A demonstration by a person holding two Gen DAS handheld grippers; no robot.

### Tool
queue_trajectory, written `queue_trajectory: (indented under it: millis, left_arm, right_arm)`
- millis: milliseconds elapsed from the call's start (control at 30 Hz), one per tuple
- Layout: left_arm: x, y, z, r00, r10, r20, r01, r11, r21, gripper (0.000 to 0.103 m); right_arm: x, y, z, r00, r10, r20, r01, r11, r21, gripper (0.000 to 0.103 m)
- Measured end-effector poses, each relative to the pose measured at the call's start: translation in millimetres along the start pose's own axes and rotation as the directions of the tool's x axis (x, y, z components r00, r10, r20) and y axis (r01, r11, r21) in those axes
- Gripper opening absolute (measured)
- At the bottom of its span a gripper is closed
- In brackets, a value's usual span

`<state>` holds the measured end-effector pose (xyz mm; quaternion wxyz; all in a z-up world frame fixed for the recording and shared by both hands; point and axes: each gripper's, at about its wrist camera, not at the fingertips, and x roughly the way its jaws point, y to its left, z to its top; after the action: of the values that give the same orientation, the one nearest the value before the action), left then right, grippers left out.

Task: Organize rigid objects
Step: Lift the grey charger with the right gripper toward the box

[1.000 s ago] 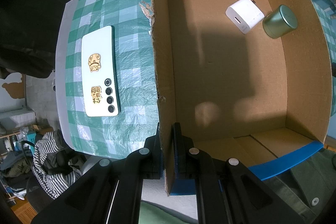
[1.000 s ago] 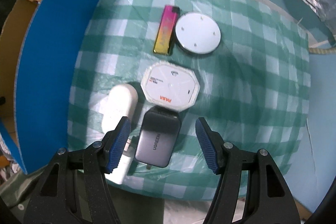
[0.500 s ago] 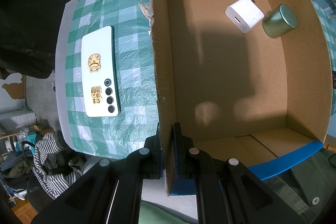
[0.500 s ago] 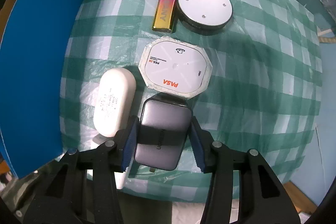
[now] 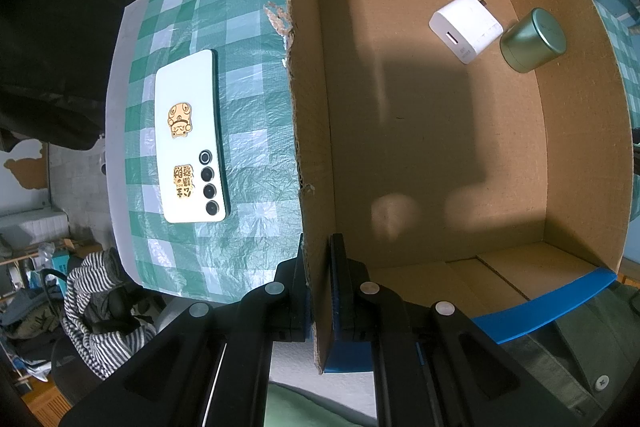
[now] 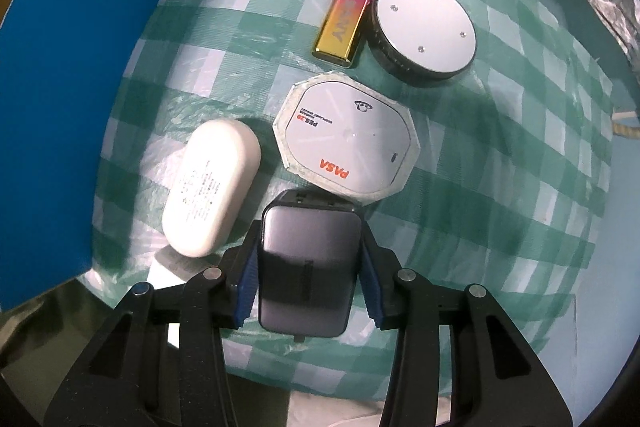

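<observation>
Two items, a white plug (image 5: 466,27) and a green tin (image 5: 534,40), lie inside the box (image 5: 576,131), whose wall the left gripper (image 5: 319,291) clamps, while the right gripper (image 6: 306,281) grasps the grey charger (image 6: 308,267) above the table (image 6: 500,147); the lighter (image 6: 348,15), round disc (image 6: 426,27), octagonal pack (image 6: 348,139), white case (image 6: 214,187) and phone (image 5: 190,139) remain outside.

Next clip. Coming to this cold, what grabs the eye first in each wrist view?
In the right wrist view, the right gripper is shut on a grey charger, with a pink-and-gold lighter and a round silver disc beyond it. In the left wrist view, the left gripper pinches the wall of the big cardboard box; a white phone lies on the checked cloth outside.
</observation>
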<state>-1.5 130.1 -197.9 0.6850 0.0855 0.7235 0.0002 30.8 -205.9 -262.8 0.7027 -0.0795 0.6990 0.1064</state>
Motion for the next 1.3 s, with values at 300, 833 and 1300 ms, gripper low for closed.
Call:
queue_trajectory:
  millis: [300,833,1300]
  left_arm:
    - [-0.3,-0.3,-0.1,1.000,0.000,-0.002,0.000,1.000,0.001,0.008]
    - [-0.2,-0.7,-0.6,1.000,0.002,-0.002,-0.002,1.000,0.002,0.007]
    - [-0.3,0.5,1.9,1.000,0.001,-0.002,-0.001,1.000,0.005,0.007]
  right_arm:
    - [5.5,-15.5,4.7,1.000,0.012,-0.008,-0.012,1.000,0.015,0.040]
    - [-42.4,-6.8,14.0,0.999,0.011,0.045,-0.010,1.000,-0.021,0.040]
    - [-104.2,26.6,46.2,0.990,0.043,0.132,-0.026,0.991,-0.130,0.040]
